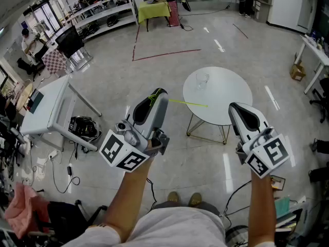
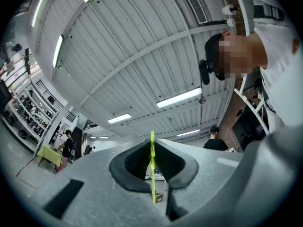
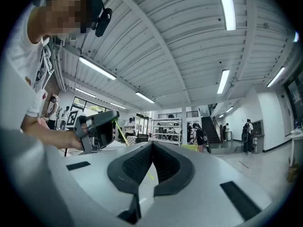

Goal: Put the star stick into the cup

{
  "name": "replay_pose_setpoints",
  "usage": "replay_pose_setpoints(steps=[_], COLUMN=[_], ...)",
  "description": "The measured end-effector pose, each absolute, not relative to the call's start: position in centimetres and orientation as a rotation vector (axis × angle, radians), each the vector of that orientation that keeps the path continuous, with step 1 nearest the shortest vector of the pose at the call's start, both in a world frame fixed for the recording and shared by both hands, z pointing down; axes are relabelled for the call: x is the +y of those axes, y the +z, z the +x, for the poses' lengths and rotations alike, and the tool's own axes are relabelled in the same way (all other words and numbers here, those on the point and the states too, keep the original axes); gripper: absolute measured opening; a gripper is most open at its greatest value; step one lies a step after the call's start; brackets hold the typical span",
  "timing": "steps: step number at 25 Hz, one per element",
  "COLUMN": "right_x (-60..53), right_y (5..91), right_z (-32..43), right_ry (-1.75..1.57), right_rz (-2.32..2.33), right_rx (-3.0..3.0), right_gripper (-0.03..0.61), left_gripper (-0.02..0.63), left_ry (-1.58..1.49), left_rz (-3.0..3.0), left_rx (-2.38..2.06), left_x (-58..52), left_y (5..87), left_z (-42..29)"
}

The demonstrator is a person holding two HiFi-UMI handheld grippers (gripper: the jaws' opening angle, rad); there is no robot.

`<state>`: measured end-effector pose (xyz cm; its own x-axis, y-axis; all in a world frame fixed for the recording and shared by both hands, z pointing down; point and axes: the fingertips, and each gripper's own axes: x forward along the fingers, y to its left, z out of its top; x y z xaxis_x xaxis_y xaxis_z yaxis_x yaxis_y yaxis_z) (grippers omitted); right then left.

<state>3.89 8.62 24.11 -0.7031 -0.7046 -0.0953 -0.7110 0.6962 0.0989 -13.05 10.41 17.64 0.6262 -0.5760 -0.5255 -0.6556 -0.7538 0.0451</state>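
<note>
Holding: left gripper (image 1: pixel 156 93) clamped on star stick (image 1: pixel 187 103)
Stick axis: free end points right, toward cup (image 1: pixel 201 80) on table (image 1: pixel 234 94)
Right gripper (image 1: pixel 235 107): closed, empty

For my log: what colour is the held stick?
The stick is yellow-green, clearest in the left gripper view.

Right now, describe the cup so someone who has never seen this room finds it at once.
Start at the round white table on thin wire legs in the open grey floor. The cup stands on its far left part, the only thing resting on the top. It is clear and see-through, unlike the thin yellow-green star stick pinched in the left gripper.
</note>
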Motion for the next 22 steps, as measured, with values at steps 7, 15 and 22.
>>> replay_pose_setpoints(steps=[7,15,22], right_x=[8.6,8.2,7.9], right_y=[23.8,23.9,24.2], right_z=[4.0,5.3,7.4], right_ry=[0.19,0.182,0.177], right_rz=[-1.157,-1.144,-1.126], right_rx=[2.846,2.846,2.85], right_gripper=[0.011,0.011,0.011], left_gripper=[0.029,0.029,0.029], left_ry=[0.784,0.774,0.759], left_rz=[-2.691,-2.681,-2.656], left_rx=[1.043,1.075,1.11], left_x=[10.4,10.1,9.8], left_y=[17.7,18.0,17.9], left_z=[-12.8,-11.9,-10.6])
